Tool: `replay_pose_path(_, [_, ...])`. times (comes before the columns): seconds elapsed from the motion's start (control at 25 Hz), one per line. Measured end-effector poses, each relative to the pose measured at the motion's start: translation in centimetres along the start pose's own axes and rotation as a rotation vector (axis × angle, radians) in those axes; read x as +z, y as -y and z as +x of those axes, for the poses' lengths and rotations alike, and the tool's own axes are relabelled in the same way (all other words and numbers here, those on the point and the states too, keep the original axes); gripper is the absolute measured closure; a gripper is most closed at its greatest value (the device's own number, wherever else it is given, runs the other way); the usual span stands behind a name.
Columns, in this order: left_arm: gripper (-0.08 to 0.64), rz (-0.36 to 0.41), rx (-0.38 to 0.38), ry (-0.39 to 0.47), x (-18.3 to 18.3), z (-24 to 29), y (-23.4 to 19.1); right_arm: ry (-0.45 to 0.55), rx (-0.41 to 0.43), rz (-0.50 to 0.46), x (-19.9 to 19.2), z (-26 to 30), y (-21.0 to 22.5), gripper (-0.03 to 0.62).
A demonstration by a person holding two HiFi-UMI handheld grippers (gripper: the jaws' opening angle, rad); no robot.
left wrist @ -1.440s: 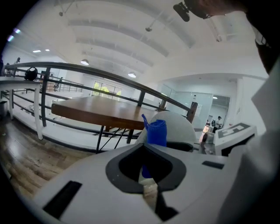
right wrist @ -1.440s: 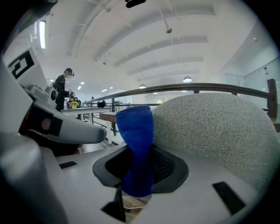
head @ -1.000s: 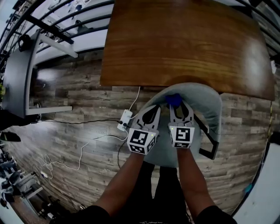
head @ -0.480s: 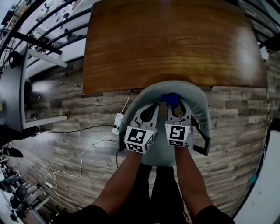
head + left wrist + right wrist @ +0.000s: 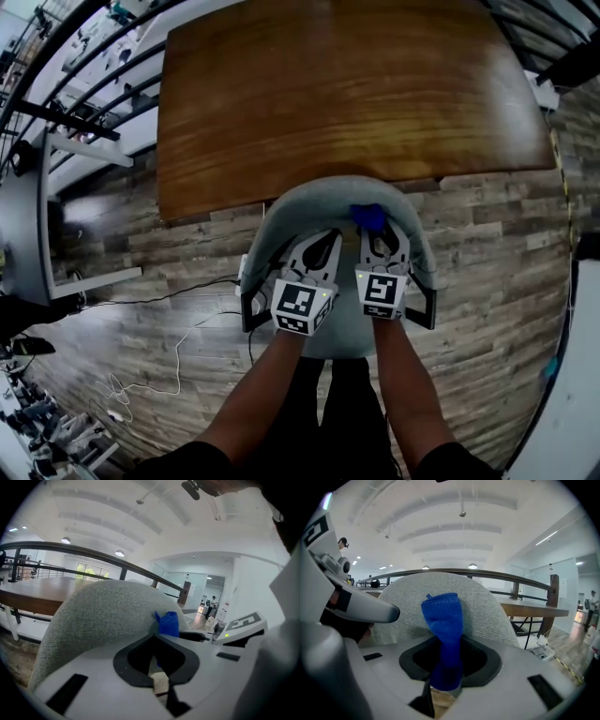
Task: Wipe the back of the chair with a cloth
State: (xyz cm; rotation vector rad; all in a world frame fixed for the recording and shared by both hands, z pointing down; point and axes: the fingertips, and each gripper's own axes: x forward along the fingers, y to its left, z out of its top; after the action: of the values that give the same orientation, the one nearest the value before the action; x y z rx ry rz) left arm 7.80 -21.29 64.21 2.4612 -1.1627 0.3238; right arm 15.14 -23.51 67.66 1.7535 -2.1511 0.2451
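Two claws at chair back (image 5: 281, 204), right claw (image 5: 380, 234) clamping blue cloth (image 5: 367, 217), its lower end hidden, left claw (image 5: 323, 246) closed empty.

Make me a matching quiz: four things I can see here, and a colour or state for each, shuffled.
1. cloth
2. chair back
3. table
4. left claw

A. brown wood
B. shut, nothing in it
C. blue, pinched in the right claw
D. grey fabric

Pairs: 1-C, 2-D, 3-A, 4-B
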Motion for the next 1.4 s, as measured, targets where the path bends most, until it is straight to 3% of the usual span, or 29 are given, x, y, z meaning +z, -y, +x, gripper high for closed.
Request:
replay_pose_path(0.6, [0.555,0.013,-0.092,0.004,-0.3,2.5,5.1,-0.02,-0.05,0.01,-2.4,-4.1,5.0,0.477])
replay_pose_path(0.92, [0.555,0.0,-0.056,0.002,-1.0,1.1,3.4,-0.026,-0.078,0.046,-2.8,-5.0,5.9,0.476])
replay_pose_path(1.04, [0.555,-0.009,-0.021,0.007,-1.4,0.0,1.8,-0.027,-0.033,0.048,-3.0,-5.0,4.2,0.477])
replay_pose_path(1.4, [0.555,-0.07,0.161,0.003,-3.9,-5.3,-5.7,-0.045,0.192,0.016,-4.1,-3.1,-6.8,0.476])
